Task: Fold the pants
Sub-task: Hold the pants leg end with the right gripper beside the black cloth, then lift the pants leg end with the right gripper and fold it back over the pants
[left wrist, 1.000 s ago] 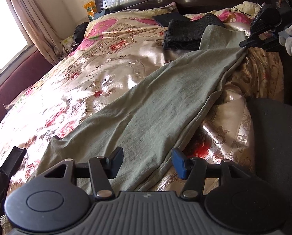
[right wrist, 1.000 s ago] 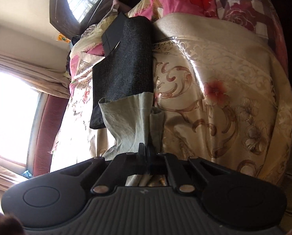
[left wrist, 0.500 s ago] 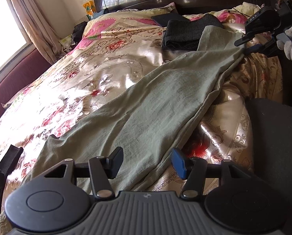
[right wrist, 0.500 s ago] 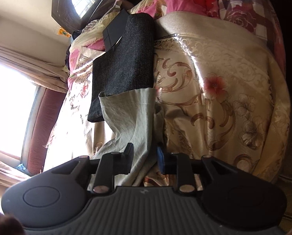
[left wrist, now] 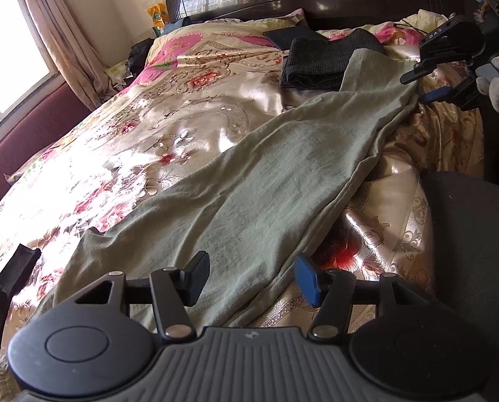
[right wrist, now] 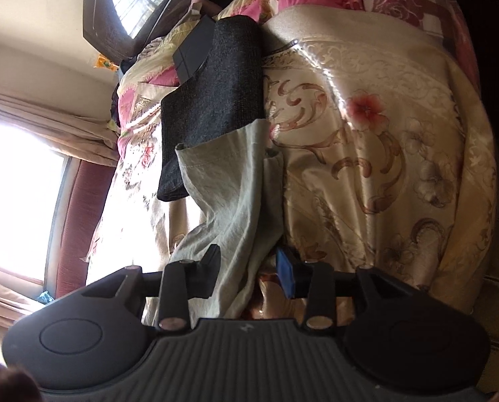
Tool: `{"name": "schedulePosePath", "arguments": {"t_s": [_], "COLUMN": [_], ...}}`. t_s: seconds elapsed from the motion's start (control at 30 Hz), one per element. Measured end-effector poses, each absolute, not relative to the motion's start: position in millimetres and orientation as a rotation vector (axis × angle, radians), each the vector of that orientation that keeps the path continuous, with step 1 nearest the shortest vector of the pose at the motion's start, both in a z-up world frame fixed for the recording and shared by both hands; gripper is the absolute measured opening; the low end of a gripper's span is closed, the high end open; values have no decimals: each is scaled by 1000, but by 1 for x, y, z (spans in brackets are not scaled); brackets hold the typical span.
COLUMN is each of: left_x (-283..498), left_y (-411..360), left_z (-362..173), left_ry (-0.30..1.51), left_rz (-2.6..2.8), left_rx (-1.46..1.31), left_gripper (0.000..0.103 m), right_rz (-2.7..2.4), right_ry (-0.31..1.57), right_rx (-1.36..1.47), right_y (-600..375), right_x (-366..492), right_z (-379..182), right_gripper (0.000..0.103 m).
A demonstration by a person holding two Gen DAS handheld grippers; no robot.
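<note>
Left wrist view: left gripper (left wrist: pixel 252 279) released, jaws apart over near end of green pants (left wrist: pixel 269 181), cloth below, not pinched. Pants run ahead-right across floral bedspread (left wrist: pixel 122 154). Right gripper (right wrist: pixel 247 269) opening — pants leg between jaws, unpressed. Folded black garment (right wrist: pixel 215 93) ahead, under hem; bed edge right — bedspread bare left.

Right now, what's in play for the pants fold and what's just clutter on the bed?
In play:
- green pants, laid out along the bedspread
- left gripper, open over the near end
- right gripper, jaws opening, far end lying between them

Lying about:
- folded dark knit garment
- flat black case
- black cloth at the near edge
</note>
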State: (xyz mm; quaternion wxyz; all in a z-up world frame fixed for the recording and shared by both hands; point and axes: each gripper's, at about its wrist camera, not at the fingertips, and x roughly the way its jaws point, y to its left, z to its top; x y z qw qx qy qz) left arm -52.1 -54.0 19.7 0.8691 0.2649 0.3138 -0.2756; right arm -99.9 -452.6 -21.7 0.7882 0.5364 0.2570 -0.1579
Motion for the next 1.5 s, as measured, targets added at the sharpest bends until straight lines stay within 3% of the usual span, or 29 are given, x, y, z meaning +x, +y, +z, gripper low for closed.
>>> {"name": "schedulePosePath", "arguments": {"t_s": [0.2, 0.53, 0.63, 0.67, 0.7, 0.87, 1.0, 1.3, 1.5], "left_x": [-53, -35, -31, -30, -29, -17, -18, -20, -24], "left_y": [-52, -73, -86, -91, -94, -96, -103, -66, -26], "left_z": [16, 26, 22, 20, 18, 4, -11, 9, 0], "left_ry": [668, 657, 649, 646, 647, 713, 756, 724, 767], "left_rz": [-573, -631, -657, -663, -663, -665, -664, -642, -590], "left_rx": [562, 458, 467, 478, 484, 467, 499, 365, 289], "left_gripper": [70, 71, 71, 71, 71, 71, 71, 71, 71], "right_rz": [-367, -394, -366, -356, -332, -294, -303, -130, 60], "right_ry": [587, 492, 457, 439, 422, 288, 362, 272, 402], "right_rx": [1087, 1167, 1226, 1272, 1296, 1308, 1352, 1204, 921], "right_y": [-445, -453, -457, -458, -459, -461, -468, -441, -352], "right_x": [-77, -60, -76, -83, -88, -104, -90, -66, -13], "right_z": [-18, -51, -52, -52, -52, -39, -43, 48, 102], "right_gripper": [45, 44, 28, 13, 5, 4, 4, 4, 4]}}
